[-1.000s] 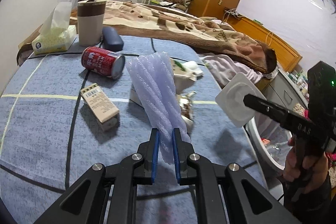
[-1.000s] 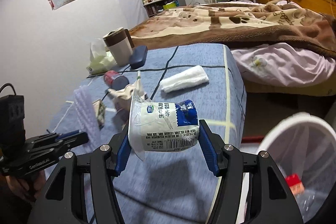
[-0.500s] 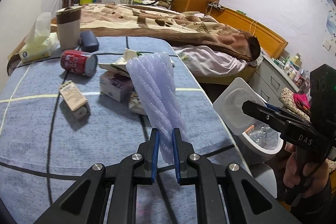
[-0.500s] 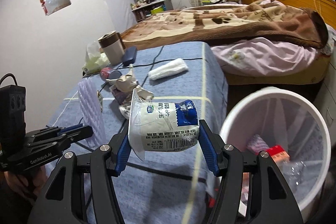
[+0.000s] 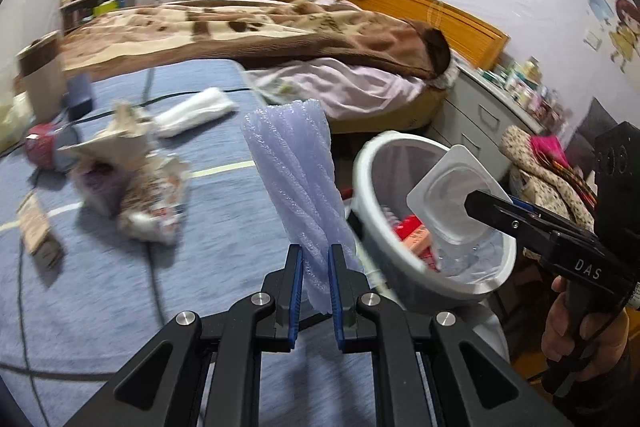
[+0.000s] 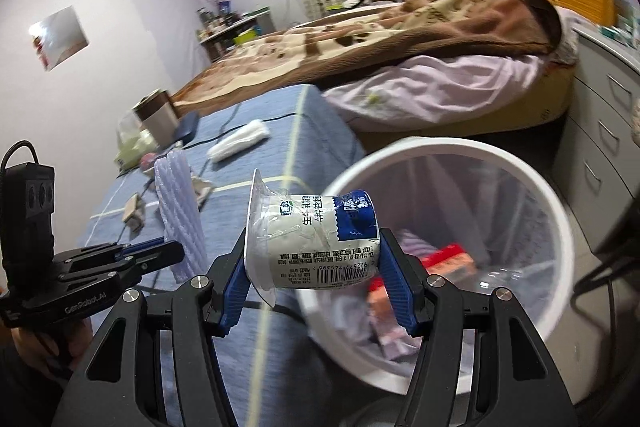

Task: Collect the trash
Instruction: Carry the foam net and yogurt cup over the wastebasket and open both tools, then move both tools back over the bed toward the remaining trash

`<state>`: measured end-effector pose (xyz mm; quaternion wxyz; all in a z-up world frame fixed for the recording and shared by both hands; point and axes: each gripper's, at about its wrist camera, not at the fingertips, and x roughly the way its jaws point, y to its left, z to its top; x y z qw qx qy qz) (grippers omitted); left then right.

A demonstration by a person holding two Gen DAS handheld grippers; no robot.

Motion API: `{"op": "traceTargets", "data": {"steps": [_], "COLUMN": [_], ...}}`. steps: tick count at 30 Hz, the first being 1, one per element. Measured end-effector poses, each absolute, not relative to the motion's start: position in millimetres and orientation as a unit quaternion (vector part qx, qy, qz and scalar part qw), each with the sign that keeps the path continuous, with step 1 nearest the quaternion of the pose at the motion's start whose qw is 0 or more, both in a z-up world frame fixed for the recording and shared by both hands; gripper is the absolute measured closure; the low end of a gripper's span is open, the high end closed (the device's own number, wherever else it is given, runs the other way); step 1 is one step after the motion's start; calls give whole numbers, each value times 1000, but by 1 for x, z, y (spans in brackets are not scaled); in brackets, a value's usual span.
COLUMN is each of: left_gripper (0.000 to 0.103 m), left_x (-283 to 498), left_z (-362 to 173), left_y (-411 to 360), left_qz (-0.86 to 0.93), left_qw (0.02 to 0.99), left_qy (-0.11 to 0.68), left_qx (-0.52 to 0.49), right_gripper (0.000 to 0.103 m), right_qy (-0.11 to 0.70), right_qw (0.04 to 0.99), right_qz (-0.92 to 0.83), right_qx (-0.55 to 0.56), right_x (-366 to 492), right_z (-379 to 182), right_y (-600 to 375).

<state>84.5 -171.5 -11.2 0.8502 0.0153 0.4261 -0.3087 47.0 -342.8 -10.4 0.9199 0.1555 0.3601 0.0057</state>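
Observation:
My left gripper is shut on a pale purple foam net sleeve that stands upright above the blue table edge; it also shows in the right wrist view. My right gripper is shut on a white and blue yogurt cup, held sideways over the near rim of the white trash bin. In the left wrist view the cup hangs over the bin. The bin holds a red pack and clear plastic.
On the blue cloth table lie crumpled wrappers, a red can, a small carton, a white roll and a mug. A bed stands behind, drawers to the right.
Both grippers have swung right with their loads. The bin has come close; the yogurt cup is now over its rim and the foam sleeve is at the table's right edge.

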Motion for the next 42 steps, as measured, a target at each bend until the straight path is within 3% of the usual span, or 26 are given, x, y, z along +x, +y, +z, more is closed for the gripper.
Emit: {"op": "traceTargets", "data": {"steps": [23,25,31,42], "left_gripper": [90,88,73,73], "left_x": [108,110,112,99], "left_z": [-42,-43,-39,-19], "left_y": [-282,-285,-280,-242], "left_qz": [-402,-406,-400,-373], "left_qw": [795,793,798,819], "left_qy": [452,452,450,435], "left_qx": [40,38,29,22], "right_gripper": [41,32,31,31], "right_qy": [381,373,364,367], "right_qw": [903,907,911,914], "right_qz": [-105,-111,-111,-86], "right_qx": [169,160,159,152], "right_x": [33,32,30,21], "right_z": [-38,-36,-31,-14], "right_y": [-410,-411,-413,-388]}}
